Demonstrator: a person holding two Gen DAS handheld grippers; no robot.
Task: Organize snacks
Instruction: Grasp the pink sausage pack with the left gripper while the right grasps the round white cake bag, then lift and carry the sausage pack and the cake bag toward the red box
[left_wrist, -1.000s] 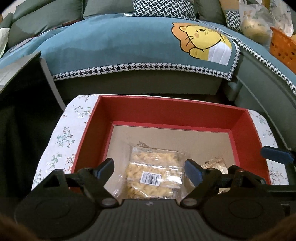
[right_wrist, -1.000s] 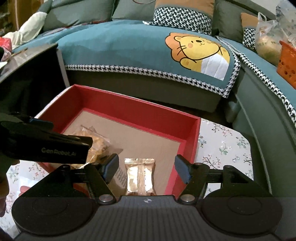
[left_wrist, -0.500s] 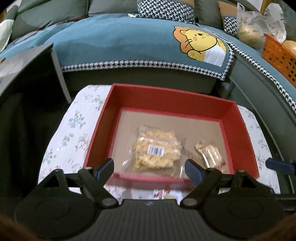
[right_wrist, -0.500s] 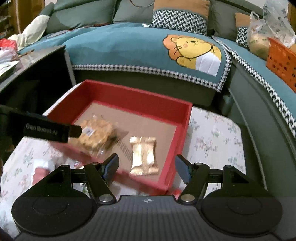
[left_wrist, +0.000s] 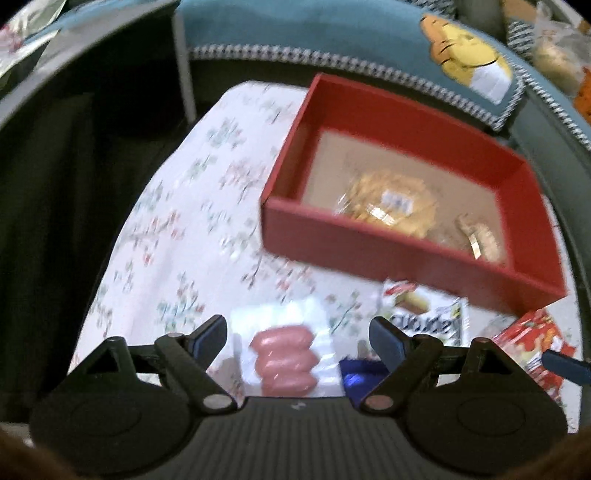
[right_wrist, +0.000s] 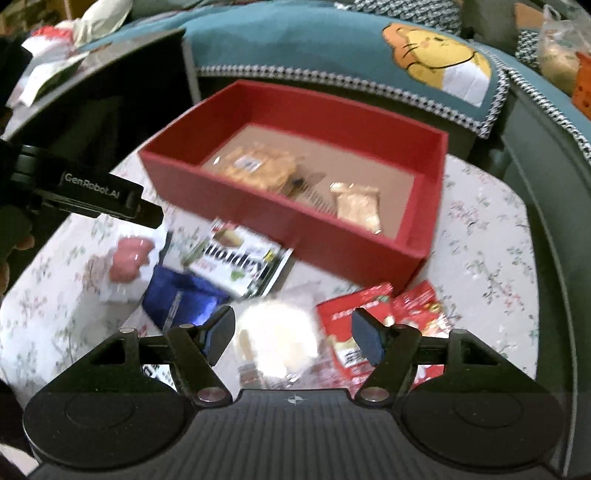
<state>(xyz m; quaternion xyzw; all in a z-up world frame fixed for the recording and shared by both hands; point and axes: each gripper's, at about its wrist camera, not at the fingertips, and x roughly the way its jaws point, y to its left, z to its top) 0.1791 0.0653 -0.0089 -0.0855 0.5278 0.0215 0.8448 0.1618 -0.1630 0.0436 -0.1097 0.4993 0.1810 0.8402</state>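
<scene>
A red box (left_wrist: 406, 254) (right_wrist: 280, 218) on the floral table holds a clear bag of yellow snacks (left_wrist: 391, 205) (right_wrist: 258, 166) and a small gold packet (left_wrist: 480, 240) (right_wrist: 358, 206). My left gripper (left_wrist: 298, 330) is open and empty, above a pack of pink sausages (left_wrist: 284, 358) (right_wrist: 129, 258). My right gripper (right_wrist: 293, 332) is open and empty, above a pale round snack in clear wrap (right_wrist: 277, 343). In front of the box lie a white packet (right_wrist: 240, 262) (left_wrist: 424, 314), a blue packet (right_wrist: 181, 299) and red packets (right_wrist: 388, 314) (left_wrist: 532, 347).
The floral tablecloth (left_wrist: 177, 229) (right_wrist: 487, 236) covers a small table. A teal sofa with a cartoon cushion (right_wrist: 436, 62) stands behind it. A dark side table (right_wrist: 92, 92) stands at the left. The left gripper's body (right_wrist: 92, 192) shows in the right wrist view.
Both grippers have pulled back from over the box toward the near side of the table. The loose snacks in front of the box have come into view. Both stay open.
</scene>
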